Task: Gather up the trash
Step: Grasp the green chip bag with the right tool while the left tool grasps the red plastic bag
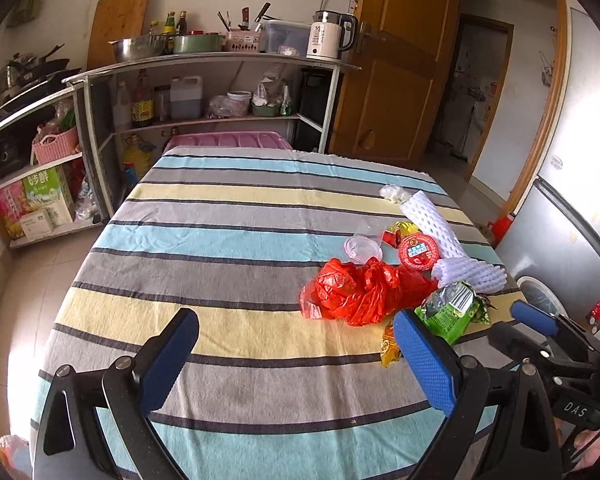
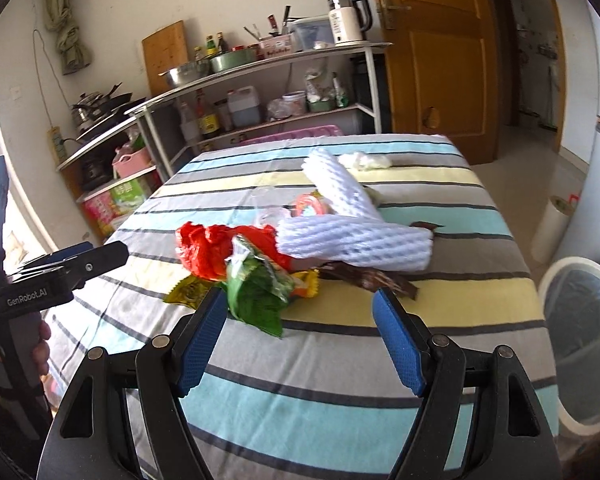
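Both the left gripper (image 1: 296,356) and right gripper (image 2: 300,332) gape empty over the near striped table (image 2: 340,372), the trash beyond them: green wrapper (image 2: 256,292), red bag (image 2: 212,248), white foam nets (image 2: 352,240), with a bin (image 2: 580,344) right.

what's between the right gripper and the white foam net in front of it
In the right wrist view, between the right gripper and the white foam net lies striped cloth and a dark brown wrapper.
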`<state>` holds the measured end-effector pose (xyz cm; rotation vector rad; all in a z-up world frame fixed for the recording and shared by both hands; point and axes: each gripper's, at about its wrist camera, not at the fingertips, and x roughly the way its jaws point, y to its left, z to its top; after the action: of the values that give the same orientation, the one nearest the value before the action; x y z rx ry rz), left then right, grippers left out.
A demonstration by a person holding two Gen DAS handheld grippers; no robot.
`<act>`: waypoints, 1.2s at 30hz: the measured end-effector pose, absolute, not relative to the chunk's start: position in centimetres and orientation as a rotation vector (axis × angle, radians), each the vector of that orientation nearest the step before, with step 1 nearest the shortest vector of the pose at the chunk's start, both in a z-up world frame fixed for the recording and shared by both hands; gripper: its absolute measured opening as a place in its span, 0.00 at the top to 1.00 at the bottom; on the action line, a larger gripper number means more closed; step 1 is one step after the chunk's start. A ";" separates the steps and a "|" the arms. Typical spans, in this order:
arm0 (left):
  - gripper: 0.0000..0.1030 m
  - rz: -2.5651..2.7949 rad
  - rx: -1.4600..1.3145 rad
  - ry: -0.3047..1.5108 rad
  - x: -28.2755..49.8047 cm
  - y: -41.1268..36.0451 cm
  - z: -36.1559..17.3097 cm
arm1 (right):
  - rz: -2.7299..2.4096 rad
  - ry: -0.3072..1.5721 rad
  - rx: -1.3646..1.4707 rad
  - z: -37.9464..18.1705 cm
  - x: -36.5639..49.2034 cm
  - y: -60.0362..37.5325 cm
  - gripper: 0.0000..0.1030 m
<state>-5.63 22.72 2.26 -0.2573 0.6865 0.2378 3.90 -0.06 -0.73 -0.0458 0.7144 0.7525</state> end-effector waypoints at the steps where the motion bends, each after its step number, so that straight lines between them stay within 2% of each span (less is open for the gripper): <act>1: 0.04 0.220 -0.262 0.690 -5.3 22.9 2.2 | 0.749 0.717 -0.057 -0.8 4.1 0.6 0.27; 9: 0.04 0.122 -0.270 0.745 -1.5 23.2 1.6 | 0.751 0.808 -0.097 -2.4 6.8 3.6 0.28; 10: 0.04 0.119 -0.267 0.753 -1.1 23.1 1.5 | 0.751 0.810 -0.099 -2.5 6.8 3.6 0.35; 11: 0.04 0.114 -0.255 0.755 -0.7 23.0 1.5 | 0.753 0.809 -0.101 -2.5 6.8 3.6 0.47; 12: 0.04 0.100 -0.241 0.756 -0.4 22.8 1.4 | 0.759 0.808 -0.098 -2.5 6.8 3.3 0.55; 13: 0.04 0.087 -0.230 0.761 0.0 22.6 1.3 | 0.766 0.811 -0.090 -2.5 6.8 3.0 0.57; 24: 0.04 0.024 -0.186 0.869 4.2 21.1 -1.3 | 0.689 0.763 0.025 -0.9 6.0 -1.9 0.58; 27: 0.10 -0.011 -0.198 0.903 4.9 20.7 -2.0 | 0.652 0.748 0.036 -0.5 5.6 -3.4 0.58; 31: 0.34 -0.042 -0.233 0.929 5.2 20.7 -2.9 | 0.613 0.738 0.055 -0.1 5.3 -4.7 0.58; 36: 0.40 -0.067 -0.215 0.908 5.0 20.5 -2.8 | 0.554 0.725 0.052 0.5 5.1 -5.7 0.58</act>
<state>5.00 20.50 -2.83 -0.2146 0.9083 -0.0668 5.07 -5.67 0.50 0.0517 0.7251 0.5540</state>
